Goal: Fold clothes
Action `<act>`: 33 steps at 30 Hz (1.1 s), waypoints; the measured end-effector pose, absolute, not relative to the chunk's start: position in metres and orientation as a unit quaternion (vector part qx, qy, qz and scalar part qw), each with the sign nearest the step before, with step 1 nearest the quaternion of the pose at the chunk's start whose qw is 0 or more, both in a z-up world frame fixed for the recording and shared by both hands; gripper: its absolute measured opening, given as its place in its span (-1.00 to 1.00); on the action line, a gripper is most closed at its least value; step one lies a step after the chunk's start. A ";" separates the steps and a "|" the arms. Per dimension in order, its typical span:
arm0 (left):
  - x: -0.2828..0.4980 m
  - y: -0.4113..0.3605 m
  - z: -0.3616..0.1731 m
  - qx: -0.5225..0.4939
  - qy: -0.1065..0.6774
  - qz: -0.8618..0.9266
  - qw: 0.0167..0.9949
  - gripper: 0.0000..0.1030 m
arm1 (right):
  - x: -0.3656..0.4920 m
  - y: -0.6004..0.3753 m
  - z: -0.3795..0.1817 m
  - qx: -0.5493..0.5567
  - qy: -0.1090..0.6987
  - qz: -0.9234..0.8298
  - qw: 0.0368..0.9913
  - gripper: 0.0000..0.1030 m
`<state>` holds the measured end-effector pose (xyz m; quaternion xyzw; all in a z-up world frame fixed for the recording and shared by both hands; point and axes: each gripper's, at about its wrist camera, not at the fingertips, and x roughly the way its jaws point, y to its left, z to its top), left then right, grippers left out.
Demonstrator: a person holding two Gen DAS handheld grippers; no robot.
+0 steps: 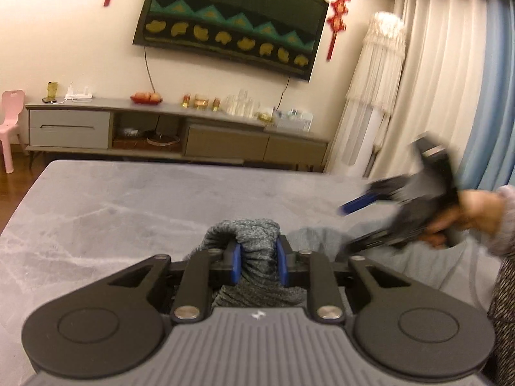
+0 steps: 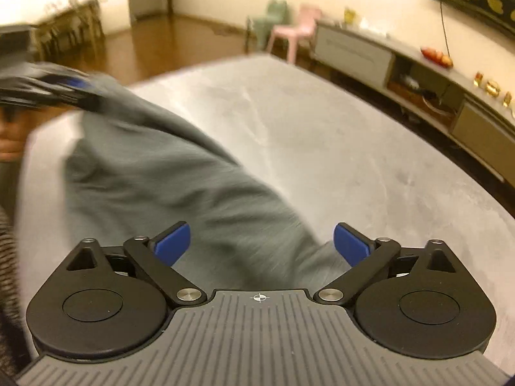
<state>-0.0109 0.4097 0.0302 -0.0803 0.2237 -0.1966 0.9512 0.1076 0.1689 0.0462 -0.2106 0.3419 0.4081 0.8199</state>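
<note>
Left wrist view shows your left gripper [image 1: 258,265] pinching a thick bunch of the grey garment [image 1: 254,234] between its blue pads, with the cloth humped up above the fingertips. The rest of the garment trails to your right across the marble table [image 1: 112,212], near the edge closest to you, and part of it looks lifted off the surface in the right wrist view. Your right gripper [image 2: 261,245] has its fingers spread wide with nothing between them, hovering over the cloth; from the left camera it is motion-blurred, so it seems to be travelling fast.

The risk I'd judge greatest: you hold a wad, not a single edge, so several layers could drag together and any fold would come out lumpy or skewed. A quick right-hand grab may close on the wrong layer or on air. Cloth lying near the table's edge could also slide off if you pull toward yourself.
</note>
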 end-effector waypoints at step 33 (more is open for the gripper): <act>0.042 0.469 0.005 -0.256 0.357 -0.037 0.898 -0.14 | 0.110 0.147 0.019 -0.139 0.327 0.288 0.889 0.15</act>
